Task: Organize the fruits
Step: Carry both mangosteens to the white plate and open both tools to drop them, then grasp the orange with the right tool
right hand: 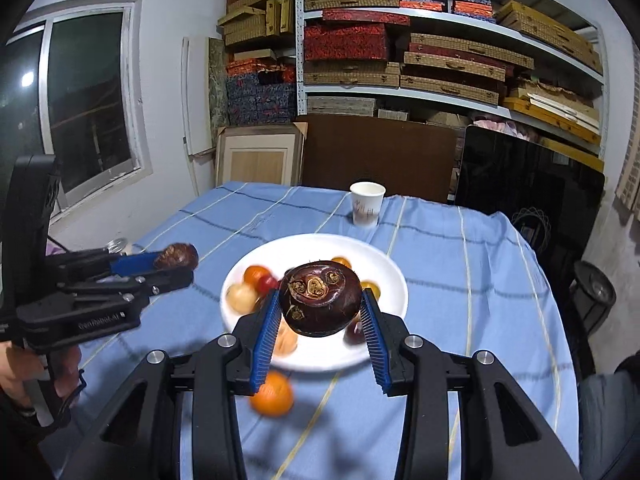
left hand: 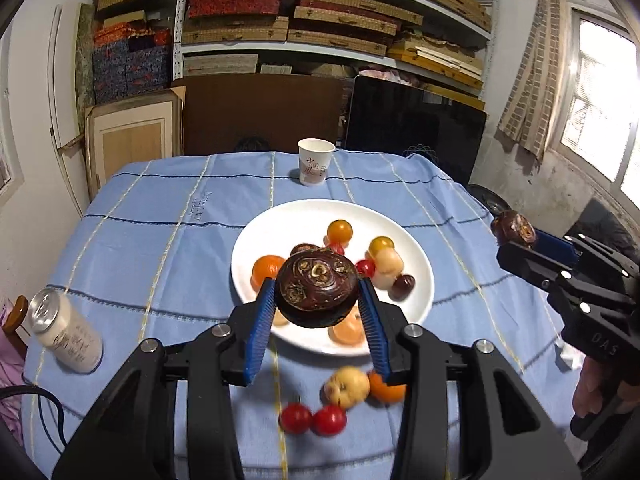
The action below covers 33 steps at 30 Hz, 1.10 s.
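My left gripper (left hand: 318, 294) is shut on a dark brown water chestnut (left hand: 318, 290) and holds it above the near edge of the white plate (left hand: 280, 216). My right gripper (right hand: 320, 302) is shut on another dark water chestnut (right hand: 320, 300) above the same plate (right hand: 376, 256). The plate holds several small fruits: orange and yellow tomatoes, pale lychees, a dark date. On the cloth near me lie two red cherry tomatoes (left hand: 312, 419), a pale fruit (left hand: 347, 387) and an orange fruit (left hand: 386, 390). The right gripper also shows in the left wrist view (left hand: 514, 232), the left gripper in the right wrist view (right hand: 178, 258).
A paper cup (left hand: 315, 162) stands at the far edge of the blue checked tablecloth (left hand: 160, 240). A white can (left hand: 64, 330) stands at the near left. Shelves of boxes, boards and a dark screen (left hand: 416, 128) stand behind the table.
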Motion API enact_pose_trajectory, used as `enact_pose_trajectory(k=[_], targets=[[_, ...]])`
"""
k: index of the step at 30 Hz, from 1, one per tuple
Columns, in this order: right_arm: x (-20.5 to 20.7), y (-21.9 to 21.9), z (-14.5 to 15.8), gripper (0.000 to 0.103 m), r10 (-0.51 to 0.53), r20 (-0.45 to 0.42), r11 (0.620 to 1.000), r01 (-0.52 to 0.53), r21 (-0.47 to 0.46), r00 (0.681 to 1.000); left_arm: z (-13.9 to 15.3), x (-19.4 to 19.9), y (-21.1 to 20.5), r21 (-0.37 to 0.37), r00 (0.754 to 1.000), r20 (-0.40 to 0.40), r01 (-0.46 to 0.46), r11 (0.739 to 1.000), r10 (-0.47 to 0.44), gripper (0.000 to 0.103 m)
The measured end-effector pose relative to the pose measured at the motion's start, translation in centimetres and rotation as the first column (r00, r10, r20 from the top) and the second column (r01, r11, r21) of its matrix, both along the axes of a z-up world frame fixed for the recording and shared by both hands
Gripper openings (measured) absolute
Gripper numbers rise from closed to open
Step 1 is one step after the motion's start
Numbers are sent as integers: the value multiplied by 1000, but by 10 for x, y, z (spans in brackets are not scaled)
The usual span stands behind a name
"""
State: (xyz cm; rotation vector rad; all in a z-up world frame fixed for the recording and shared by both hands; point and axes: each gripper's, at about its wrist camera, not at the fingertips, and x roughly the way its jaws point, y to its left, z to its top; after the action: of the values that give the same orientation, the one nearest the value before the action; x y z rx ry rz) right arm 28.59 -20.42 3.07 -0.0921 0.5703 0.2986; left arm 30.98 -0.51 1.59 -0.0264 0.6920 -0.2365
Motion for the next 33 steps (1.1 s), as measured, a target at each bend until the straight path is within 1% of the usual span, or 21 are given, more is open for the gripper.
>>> enact_pose_trajectory(k=[1,4,9,14,16,17,18,19,20,21,22,23,25,26,29,33], targets=[[12,2,-2,41,-1,-2,1000,1,-8,1000,-3,14,-3,6,1000,-3,-2,1000,2,41],[47,5,-13,41,-1,-20,1000,0,-27,1000,-10,48,-8,-6,1000,-23,-8,1000,8,41],[86,7,-38,41,-7,-62,1000,6,-21,998,-33,94,-17,7,997,-76,-15,1000,15,41],[111,9,-64,42,-6,-123,1000,4,-9,992,-57,118,-19,19,991,-134,-21,1000,23,42],[116,10,-68,43,-11,-131,1000,9,-15,991,-63,124,-17,28,988,-146,-38,999,42,42],[116,11,-69,44,-17,-130,1000,14,-19,991,-64,123,-17,25,988,-148,-34,999,37,43],[116,11,-68,50,-19,-128,1000,17,-18,992,-64,121,-16,24,989,-142,-30,999,33,44],[114,10,-67,56,-19,-123,1000,17,-17,992,-62,118,-16,32,991,-132,-30,999,34,52],[111,10,-65,58,-19,-115,1000,17,-21,993,-60,115,-16,35,992,-120,-32,999,36,60],[107,9,-62,58,-17,-109,1000,14,-24,994,-56,110,-14,38,994,-99,-41,998,44,64],[104,9,-59,58,-15,-103,1000,12,-23,995,-49,105,-12,32,996,-78,-50,998,52,72],[99,7,-55,58,-14,-95,1000,13,-20,995,-45,99,-9,21,996,-66,-54,998,55,77],[84,1,-46,58,-11,-90,1000,12,3,996,-33,83,-1,-6,998,-46,-53,999,53,80],[77,-1,-43,58,-8,-90,1000,9,10,996,-29,76,2,-12,998,-41,-52,999,51,85],[46,-6,-41,59,11,-93,1000,-9,30,996,-25,44,12,-20,998,-38,-48,999,47,88],[0,-4,-59,60,39,-130,998,-33,44,991,-37,5,17,-16,997,-79,-14,1000,13,88]])
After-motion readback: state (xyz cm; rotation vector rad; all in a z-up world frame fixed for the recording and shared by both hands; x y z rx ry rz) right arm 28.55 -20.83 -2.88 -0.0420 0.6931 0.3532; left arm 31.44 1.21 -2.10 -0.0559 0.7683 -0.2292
